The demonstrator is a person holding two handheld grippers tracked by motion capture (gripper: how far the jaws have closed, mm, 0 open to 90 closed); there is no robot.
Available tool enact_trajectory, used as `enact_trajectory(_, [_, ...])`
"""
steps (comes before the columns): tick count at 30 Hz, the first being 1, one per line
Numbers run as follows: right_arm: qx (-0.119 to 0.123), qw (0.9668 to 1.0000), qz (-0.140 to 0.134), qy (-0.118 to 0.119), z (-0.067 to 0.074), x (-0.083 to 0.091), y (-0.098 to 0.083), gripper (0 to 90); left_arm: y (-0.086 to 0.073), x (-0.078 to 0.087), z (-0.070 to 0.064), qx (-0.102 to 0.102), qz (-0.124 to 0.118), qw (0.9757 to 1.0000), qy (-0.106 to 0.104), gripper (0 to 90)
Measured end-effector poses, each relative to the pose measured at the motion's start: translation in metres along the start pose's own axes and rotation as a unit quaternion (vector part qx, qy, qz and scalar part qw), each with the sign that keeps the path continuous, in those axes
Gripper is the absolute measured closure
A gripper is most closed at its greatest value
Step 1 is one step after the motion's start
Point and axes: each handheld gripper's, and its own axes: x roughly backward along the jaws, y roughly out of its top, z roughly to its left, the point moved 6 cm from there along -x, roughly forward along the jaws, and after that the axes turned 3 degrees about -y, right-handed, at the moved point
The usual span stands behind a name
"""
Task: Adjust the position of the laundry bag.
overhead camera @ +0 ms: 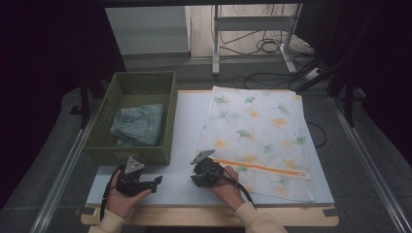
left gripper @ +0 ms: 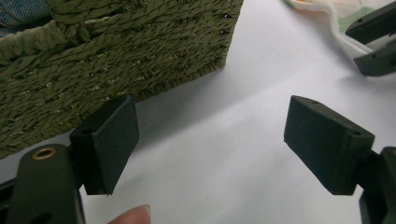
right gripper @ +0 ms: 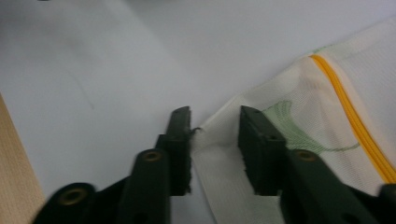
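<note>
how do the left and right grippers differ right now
The left gripper has its jaws spread wide over bare white table, nothing between them. The right gripper has its jaws much closer together, a corner of the mesh laundry bag between them. Both have black jaws and lie near the table's front edge.

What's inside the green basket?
In the green woven basket lies folded blue denim clothing, maybe jeans. Whatever sits beneath the denim is covered, and the basket's near wall hides the bottom edge.
</note>
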Motion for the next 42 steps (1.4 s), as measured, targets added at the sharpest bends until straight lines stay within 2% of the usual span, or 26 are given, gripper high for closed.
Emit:
enact_trajectory(1, [0.001,1.0,0.001,0.0,-0.001,0.0,0.0,71.1,0.0,0.0,0.0,0.0,0.0,1.0,0.0,17.6])
enact_trajectory(2, [0.001,1.0,0.001,0.0,-0.001,0.0,0.0,71.1,0.0,0.0,0.0,0.0,0.0,1.0,0.0,17.6])
enact_trajectory(3, [0.0,1.0,-0.001,0.0,-0.002,0.001,-0.001,78.2,0.0,0.0,0.0,0.0,0.0,1.0,0.0,17.6])
enact_trajectory(6, [0.002,1.0,-0.003,-0.002,-0.003,0.002,-0.001,84.7,0.0,-0.001,0.0,-0.001,0.002,1.0,-0.001,17.6])
enact_trajectory(13, [0.01,0.9998,-0.015,-0.003,-0.003,0.003,0.0,86.7,0.0,0.0,0.0,-0.002,0.001,1.0,-0.001,17.5])
enact_trajectory(14, [0.015,0.9996,-0.024,0.001,-0.001,0.004,0.002,86.8,0.0,0.001,0.0,-0.002,-0.001,1.0,-0.001,17.4])
enact_trajectory(18, [0.018,0.9992,-0.034,0.011,0.003,0.005,0.004,86.8,0.001,0.003,0.001,0.001,-0.005,1.0,0.001,17.3])
enact_trajectory(29, [0.053,0.9963,-0.044,0.051,0.028,0.002,0.007,86.9,0.001,0.004,0.003,0.004,-0.005,1.0,0.003,17.4])
enact_trajectory(30, [0.06,0.9952,-0.044,0.063,0.034,0.002,0.007,86.9,0.001,0.004,0.004,0.005,-0.005,1.0,0.004,17.4])
enact_trajectory(33, [0.065,0.9943,-0.043,0.072,0.041,0.002,0.007,87.0,0.001,0.004,0.005,0.006,-0.006,1.0,0.004,17.4])
enact_trajectory(34, [0.073,0.993,-0.038,0.085,0.047,0.001,0.006,87.1,0.0,0.004,0.005,0.006,-0.005,1.0,0.004,17.4])
enact_trajectory(42, [0.089,0.9892,-0.032,0.112,0.062,0.001,0.002,87.0,0.0,0.004,0.005,0.005,-0.004,1.0,0.004,17.4])
